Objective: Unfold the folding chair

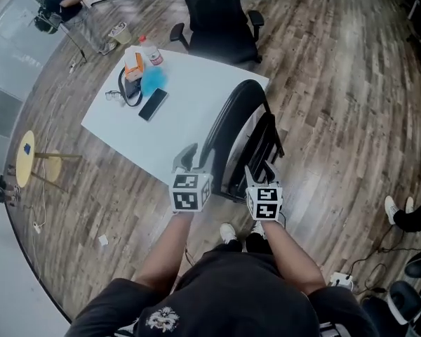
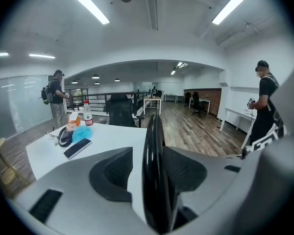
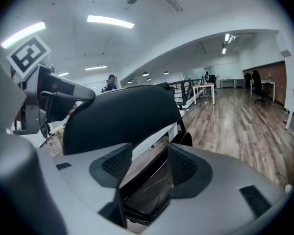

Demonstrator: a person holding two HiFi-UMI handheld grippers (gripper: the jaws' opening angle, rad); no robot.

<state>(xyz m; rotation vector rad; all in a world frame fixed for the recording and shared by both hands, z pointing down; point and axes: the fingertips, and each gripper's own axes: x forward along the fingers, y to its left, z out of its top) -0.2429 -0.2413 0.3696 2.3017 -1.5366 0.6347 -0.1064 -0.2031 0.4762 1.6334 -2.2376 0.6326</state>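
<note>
The black folding chair [image 1: 233,125] stood folded on the floor [image 1: 330,111] right beside the white table [image 1: 189,93], and the left gripper [image 1: 186,159] and right gripper [image 1: 257,175] had their jaws apart around its edges, not squeezing.

Folding chair [image 1: 226,118]: smooth black plastic shell, glossy, with light reflections running along its edge.

Left gripper [image 2: 150,166] and right gripper [image 3: 149,168]: matt grey plastic bodies. The pads [image 2: 112,173] are black, finely ribbed and look like rubber.

Table [image 1: 189,118]: white top, smooth and matt.

Floor [image 1: 337,83]: wood planks with visible grain and a low sheen.

On the table toward 10 o'clock:
- phone [image 1: 153,104]: glossy black
- blue cloth [image 1: 154,81]: fluffy
- bottle [image 1: 150,52]: clear plastic
</note>
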